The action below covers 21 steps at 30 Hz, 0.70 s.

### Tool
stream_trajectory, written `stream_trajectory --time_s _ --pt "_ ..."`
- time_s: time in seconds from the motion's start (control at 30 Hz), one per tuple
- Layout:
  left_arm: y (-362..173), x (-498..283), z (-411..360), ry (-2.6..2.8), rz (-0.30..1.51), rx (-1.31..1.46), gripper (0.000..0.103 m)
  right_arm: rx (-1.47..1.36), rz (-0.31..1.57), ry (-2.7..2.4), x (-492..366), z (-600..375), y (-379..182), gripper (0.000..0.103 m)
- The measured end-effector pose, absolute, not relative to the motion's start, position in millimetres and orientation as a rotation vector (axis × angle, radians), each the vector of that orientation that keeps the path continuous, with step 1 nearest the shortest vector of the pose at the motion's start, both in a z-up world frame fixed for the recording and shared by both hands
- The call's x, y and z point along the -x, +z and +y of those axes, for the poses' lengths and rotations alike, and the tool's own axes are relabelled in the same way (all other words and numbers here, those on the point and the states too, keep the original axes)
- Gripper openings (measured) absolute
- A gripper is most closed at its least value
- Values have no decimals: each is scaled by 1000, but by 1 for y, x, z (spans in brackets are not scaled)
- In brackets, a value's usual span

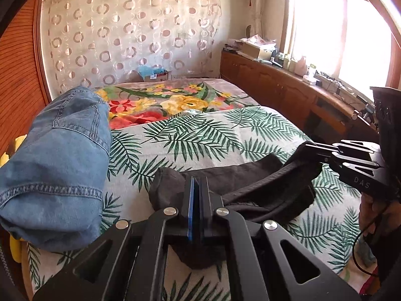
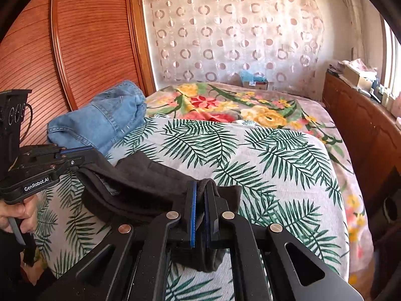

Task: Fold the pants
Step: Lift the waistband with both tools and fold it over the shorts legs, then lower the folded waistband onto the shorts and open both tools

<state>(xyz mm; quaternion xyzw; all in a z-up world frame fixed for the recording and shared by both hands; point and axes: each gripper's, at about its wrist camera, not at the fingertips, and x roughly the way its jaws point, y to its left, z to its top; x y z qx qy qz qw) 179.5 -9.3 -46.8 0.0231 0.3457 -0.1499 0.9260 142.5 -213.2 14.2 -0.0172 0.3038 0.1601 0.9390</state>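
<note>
Each tool was clamped on one end of the dark pants: left tool (image 1: 198, 188), right tool (image 2: 200, 190), the pants (image 1: 250, 183) sagging between them just above the bed (image 2: 275, 155). The thin bite could slip if the tools pulled apart. Left of them lay folded jeans (image 1: 57, 155); ahead, open bedspread.

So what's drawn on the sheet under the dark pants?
Green palm leaves on a pale sheet, clearest in the right wrist view.

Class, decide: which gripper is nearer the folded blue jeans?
Left. The left gripper holds the black pants just beside the blue jeans; the right gripper grips them farther away.
</note>
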Motion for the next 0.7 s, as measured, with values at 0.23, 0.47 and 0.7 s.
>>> stream_trajectory --time_s 0.23,0.47,0.7 --pt "-63 -198 -9 -286 759 -49 4 49 677 307 -170 -206 -8 5" --pt "-55 -185 -6 -292 743 -40 13 -6 646 298 -164 -220 2 18" --pt "-51 -170 -4 -318 723 -33 46 -2 613 281 -144 -233 4 32"
